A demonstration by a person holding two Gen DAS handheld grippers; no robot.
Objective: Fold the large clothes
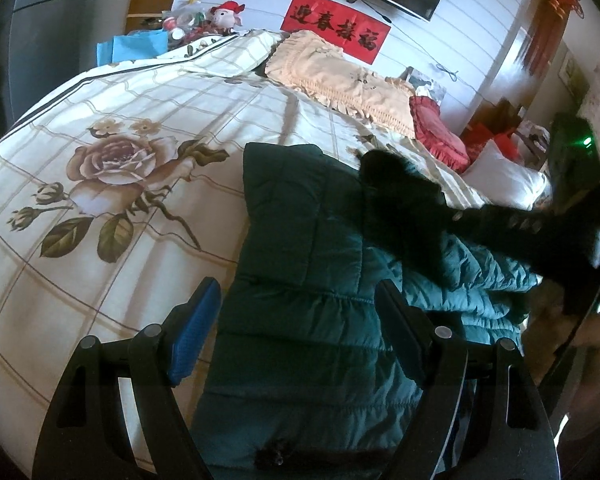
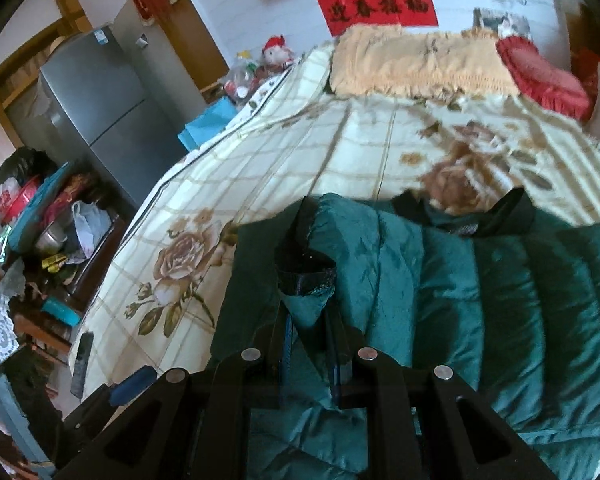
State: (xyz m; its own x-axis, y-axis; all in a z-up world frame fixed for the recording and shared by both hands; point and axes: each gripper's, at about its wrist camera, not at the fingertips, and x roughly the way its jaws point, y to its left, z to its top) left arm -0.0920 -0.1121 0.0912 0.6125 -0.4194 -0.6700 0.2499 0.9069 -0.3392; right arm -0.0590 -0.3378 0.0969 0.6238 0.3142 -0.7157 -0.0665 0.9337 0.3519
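A dark teal quilted jacket (image 1: 300, 280) with a black fur trim (image 1: 400, 204) lies on the bed's floral cover (image 1: 120, 152). My left gripper (image 1: 296, 316) hovers open over the jacket's near left part, with its blue pads apart and nothing pinched. My right gripper (image 2: 309, 320) is shut on a fold of the teal jacket (image 2: 500, 300), close to a black cuff (image 2: 305, 276) that stands up just past the fingertips. In the left wrist view a blurred dark body with a green light (image 1: 576, 160), likely the right gripper, is at the far right edge, above a lifted black strip of the jacket.
A beige frilled pillow (image 2: 416, 64) and a red cushion (image 2: 544, 72) lie at the head of the bed by the wall. A grey fridge (image 2: 96, 96) and a cluttered low table (image 2: 52, 232) stand left of the bed. Bare cover (image 1: 100, 240) spreads left of the jacket.
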